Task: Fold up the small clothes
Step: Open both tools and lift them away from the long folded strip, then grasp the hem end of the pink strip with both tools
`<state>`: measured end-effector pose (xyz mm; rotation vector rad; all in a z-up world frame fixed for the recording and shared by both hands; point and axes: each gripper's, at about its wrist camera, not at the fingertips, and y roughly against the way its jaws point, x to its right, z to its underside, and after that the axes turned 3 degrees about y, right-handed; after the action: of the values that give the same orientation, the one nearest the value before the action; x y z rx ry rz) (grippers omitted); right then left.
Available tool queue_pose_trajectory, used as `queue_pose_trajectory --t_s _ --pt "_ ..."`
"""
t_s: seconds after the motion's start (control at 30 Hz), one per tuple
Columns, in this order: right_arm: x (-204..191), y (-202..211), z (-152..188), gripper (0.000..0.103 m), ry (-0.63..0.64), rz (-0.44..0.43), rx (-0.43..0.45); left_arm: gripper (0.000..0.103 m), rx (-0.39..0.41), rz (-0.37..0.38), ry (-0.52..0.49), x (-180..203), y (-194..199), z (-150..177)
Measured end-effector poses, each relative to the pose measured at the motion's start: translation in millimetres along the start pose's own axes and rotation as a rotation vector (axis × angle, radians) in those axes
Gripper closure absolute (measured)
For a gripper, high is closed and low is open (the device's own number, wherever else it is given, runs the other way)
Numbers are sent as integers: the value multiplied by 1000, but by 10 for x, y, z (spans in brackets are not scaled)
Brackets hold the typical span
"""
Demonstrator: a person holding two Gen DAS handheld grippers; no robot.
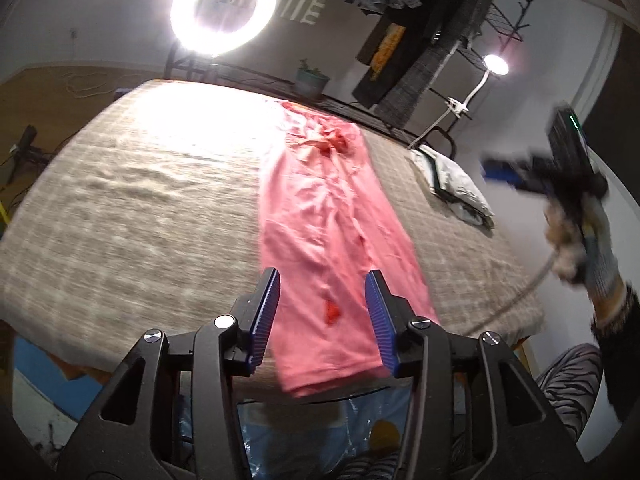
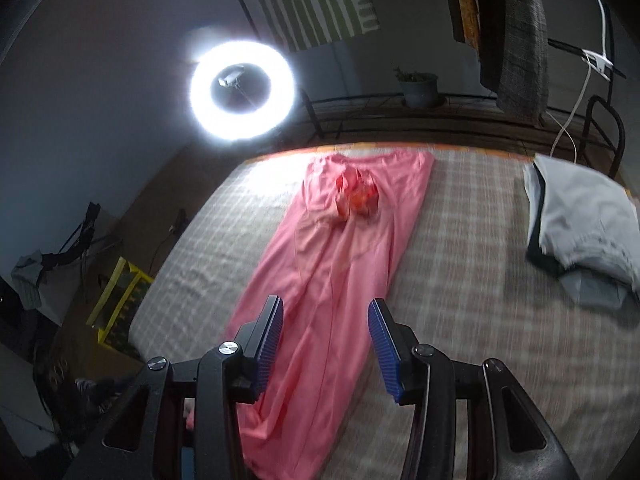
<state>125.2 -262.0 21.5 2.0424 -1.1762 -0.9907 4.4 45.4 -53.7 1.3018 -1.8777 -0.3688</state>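
A long pink garment (image 1: 332,216) lies flat and lengthwise on the checked grey bed cover (image 1: 120,208), with a red bunched drawstring knot (image 1: 336,142) near its far end. It also shows in the right wrist view (image 2: 332,256). My left gripper (image 1: 322,312) is open and empty, held above the garment's near hem at the bed's front edge. My right gripper (image 2: 324,340) is open and empty above the garment's near part. In the left wrist view the right gripper (image 1: 516,174) appears blurred in the air at the right, in a gloved hand.
A stack of folded grey and white clothes (image 2: 580,224) lies on the bed's right side, also in the left wrist view (image 1: 456,180). A ring light (image 1: 223,8) stands behind the bed. A clothes rack (image 1: 436,32) and a potted plant (image 2: 418,86) stand at the back.
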Motion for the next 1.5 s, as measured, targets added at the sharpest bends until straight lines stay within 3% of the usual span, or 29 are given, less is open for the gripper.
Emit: queue_pose_trajectory --t_s 0.27,0.33,0.57,0.77,1.17,1.4,1.43,1.5 --pt "197 -15 856 54 -110 27 -86 57 -73 -39 79 -382 -52 -157" --pt "260 -31 1029 41 -149 21 -99 57 -89 -36 113 -466 -90 -150" --pt "363 -117 1456 41 -204 -4 -134 57 -168 -4 248 -712 -279 -56" --pt "408 -305 1631 41 -258 -71 -165 57 -188 2 275 -756 -320 -18" --pt "265 -601 1772 47 -291 -240 -242 57 -378 92 272 -581 -692 302" --pt "93 -779 1897 51 -262 -282 -307 57 -474 144 262 -434 -893 470" --pt "76 -789 1894 51 -259 -284 -309 59 -466 135 244 -399 -899 468" --pt "52 -813 1889 57 -259 -291 -311 91 -469 136 217 -338 -939 453"
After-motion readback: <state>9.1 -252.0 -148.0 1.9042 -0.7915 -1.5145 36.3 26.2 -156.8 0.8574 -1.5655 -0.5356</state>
